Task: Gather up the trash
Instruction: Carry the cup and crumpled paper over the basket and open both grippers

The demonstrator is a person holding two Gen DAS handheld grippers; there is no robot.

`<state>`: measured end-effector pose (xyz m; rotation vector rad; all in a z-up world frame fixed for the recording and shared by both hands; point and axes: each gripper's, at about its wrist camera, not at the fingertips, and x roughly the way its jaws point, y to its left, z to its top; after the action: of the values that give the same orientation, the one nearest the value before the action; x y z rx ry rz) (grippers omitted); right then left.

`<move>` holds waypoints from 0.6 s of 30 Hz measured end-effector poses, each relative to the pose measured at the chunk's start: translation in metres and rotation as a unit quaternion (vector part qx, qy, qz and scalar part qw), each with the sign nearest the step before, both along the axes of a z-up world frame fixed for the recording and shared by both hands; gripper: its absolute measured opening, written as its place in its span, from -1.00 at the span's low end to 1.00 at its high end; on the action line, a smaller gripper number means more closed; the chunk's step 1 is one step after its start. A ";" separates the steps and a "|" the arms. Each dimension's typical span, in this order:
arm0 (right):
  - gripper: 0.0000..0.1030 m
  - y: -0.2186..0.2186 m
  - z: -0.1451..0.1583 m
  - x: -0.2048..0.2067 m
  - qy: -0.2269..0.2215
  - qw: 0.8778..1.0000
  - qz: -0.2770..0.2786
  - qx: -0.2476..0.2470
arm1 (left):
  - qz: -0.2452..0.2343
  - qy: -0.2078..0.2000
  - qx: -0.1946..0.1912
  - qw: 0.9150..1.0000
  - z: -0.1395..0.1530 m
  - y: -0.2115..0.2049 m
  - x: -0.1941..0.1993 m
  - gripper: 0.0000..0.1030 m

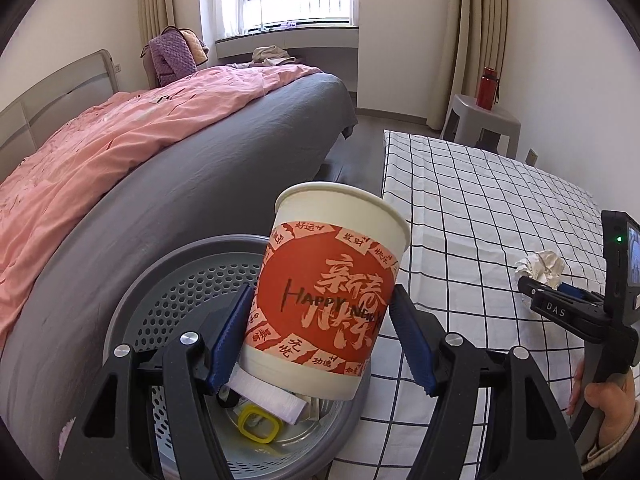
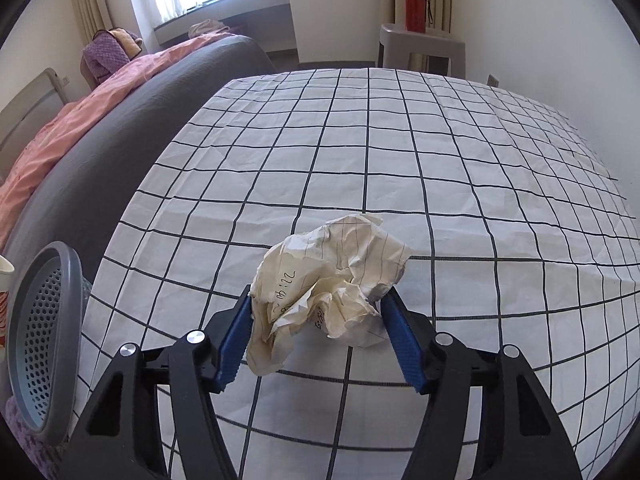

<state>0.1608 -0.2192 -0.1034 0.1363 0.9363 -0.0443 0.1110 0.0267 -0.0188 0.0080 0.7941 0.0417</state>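
A paper cup (image 1: pixel 332 292) with a red band and a white rim hangs tilted over the round grey perforated bin (image 1: pixel 168 264), and my left gripper (image 1: pixel 322 292) is shut on its sides. In the bin lie a yellow ring (image 1: pixel 258 426), white paper and clear plastic. A crumpled ball of lined paper (image 2: pixel 332 280) rests on the checked tablecloth (image 2: pixel 360 140), with both blue pads of my right gripper (image 2: pixel 319 294) against it. The left wrist view shows the same paper ball (image 1: pixel 540 266) at the tip of the right gripper (image 1: pixel 536 286). The bin (image 2: pixel 52 320) stands at the cloth's left edge.
A bed with a grey sheet (image 1: pixel 200 160) and a pink quilt (image 1: pixel 100 152) runs along the left of the bin. A grey stool (image 2: pixel 420 46) with a red bottle (image 2: pixel 416 2) stands beyond the table. A person's hand (image 1: pixel 608 404) holds the right gripper's handle.
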 end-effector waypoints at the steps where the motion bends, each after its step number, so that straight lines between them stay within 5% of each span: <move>1: 0.18 0.001 0.003 -0.006 -0.003 1.000 0.002 0.002 | 0.001 0.000 -0.001 1.000 0.001 0.001 -0.001 0.29; 18: 0.18 0.085 0.050 -0.086 -0.055 0.995 0.075 0.029 | 0.023 0.004 -0.008 1.000 -0.004 0.050 -0.029 0.29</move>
<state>0.0743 -0.1342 -0.0539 0.1207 0.8360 0.1294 0.0816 0.0767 -0.0227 -0.0259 0.8026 0.0784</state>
